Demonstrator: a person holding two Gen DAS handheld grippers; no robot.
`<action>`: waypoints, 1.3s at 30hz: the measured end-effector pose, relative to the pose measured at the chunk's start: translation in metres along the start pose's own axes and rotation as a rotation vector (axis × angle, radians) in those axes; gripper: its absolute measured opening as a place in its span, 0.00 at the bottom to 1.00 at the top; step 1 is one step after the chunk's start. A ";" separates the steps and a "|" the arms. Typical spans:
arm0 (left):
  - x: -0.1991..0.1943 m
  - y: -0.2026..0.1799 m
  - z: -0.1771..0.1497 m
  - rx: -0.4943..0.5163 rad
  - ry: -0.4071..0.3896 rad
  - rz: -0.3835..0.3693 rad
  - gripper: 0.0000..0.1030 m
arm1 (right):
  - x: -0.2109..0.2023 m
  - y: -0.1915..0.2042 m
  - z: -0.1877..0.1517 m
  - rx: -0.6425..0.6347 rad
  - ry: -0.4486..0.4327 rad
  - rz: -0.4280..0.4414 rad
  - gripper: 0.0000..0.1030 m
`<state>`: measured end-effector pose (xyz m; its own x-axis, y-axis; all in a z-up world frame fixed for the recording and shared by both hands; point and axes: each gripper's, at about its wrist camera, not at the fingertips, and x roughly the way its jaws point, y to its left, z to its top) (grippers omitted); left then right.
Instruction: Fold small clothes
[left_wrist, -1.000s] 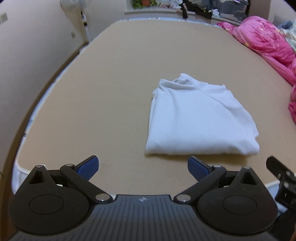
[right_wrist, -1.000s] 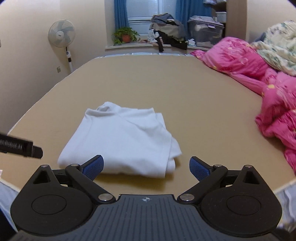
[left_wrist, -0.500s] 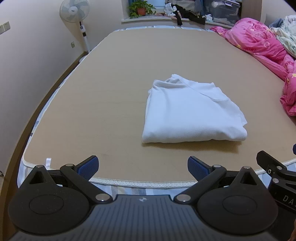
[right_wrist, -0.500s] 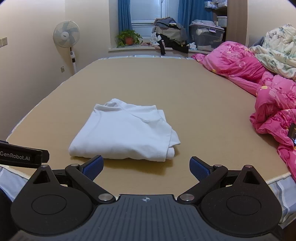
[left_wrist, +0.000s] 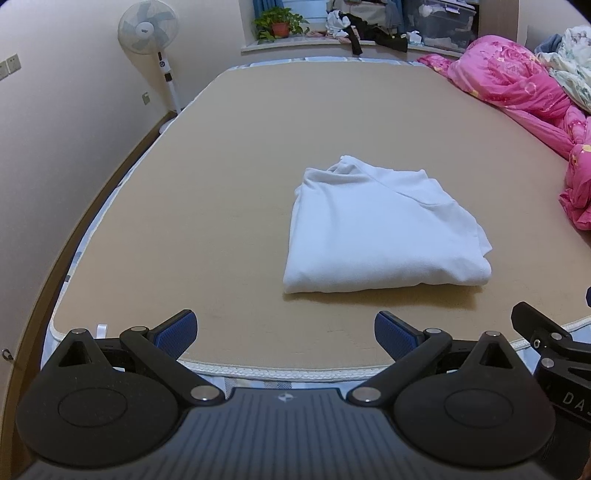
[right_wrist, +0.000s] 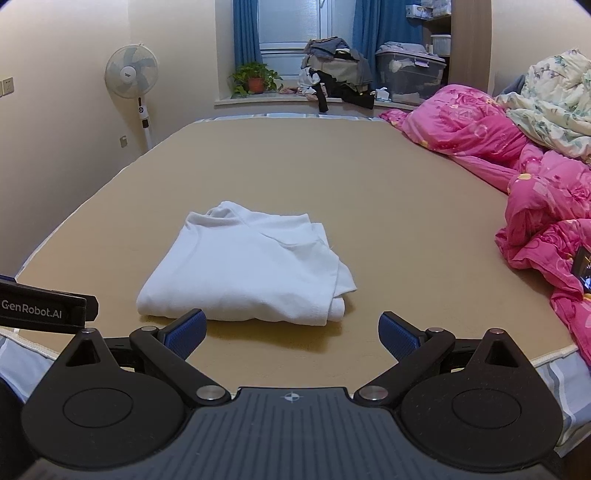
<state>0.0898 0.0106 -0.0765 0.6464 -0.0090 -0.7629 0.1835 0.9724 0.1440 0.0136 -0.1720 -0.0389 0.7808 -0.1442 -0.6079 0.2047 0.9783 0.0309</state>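
Note:
A white garment (left_wrist: 380, 229) lies folded into a compact rectangle on the tan bed surface (left_wrist: 221, 206). It also shows in the right wrist view (right_wrist: 243, 269). My left gripper (left_wrist: 284, 334) is open and empty, held back near the bed's front edge, clear of the garment. My right gripper (right_wrist: 291, 332) is open and empty, just short of the garment's near edge. The right gripper's body shows at the far right of the left wrist view (left_wrist: 554, 354). The left gripper's body shows at the left of the right wrist view (right_wrist: 44, 308).
A pink quilt (right_wrist: 524, 184) is heaped along the bed's right side. A standing fan (right_wrist: 135, 83) is by the left wall. A potted plant (right_wrist: 255, 79), piled clothes (right_wrist: 336, 81) and a storage box (right_wrist: 410, 75) sit on the far sill.
Both grippers have pulled back from the garment toward the bed's front edge and tilted up. The garment lies still. Both stayed open.

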 end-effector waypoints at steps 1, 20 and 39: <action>0.000 -0.001 0.000 0.001 -0.001 0.000 0.99 | -0.001 0.000 0.000 -0.001 0.000 0.003 0.96; -0.001 -0.002 -0.002 0.032 -0.010 0.008 0.99 | -0.001 -0.002 0.000 -0.008 0.007 0.004 0.96; -0.001 -0.001 -0.002 0.042 -0.013 0.010 0.99 | -0.001 -0.002 0.000 -0.006 0.008 0.005 0.96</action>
<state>0.0874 0.0099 -0.0776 0.6582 -0.0025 -0.7529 0.2078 0.9618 0.1784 0.0124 -0.1736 -0.0389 0.7774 -0.1378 -0.6137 0.1968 0.9800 0.0292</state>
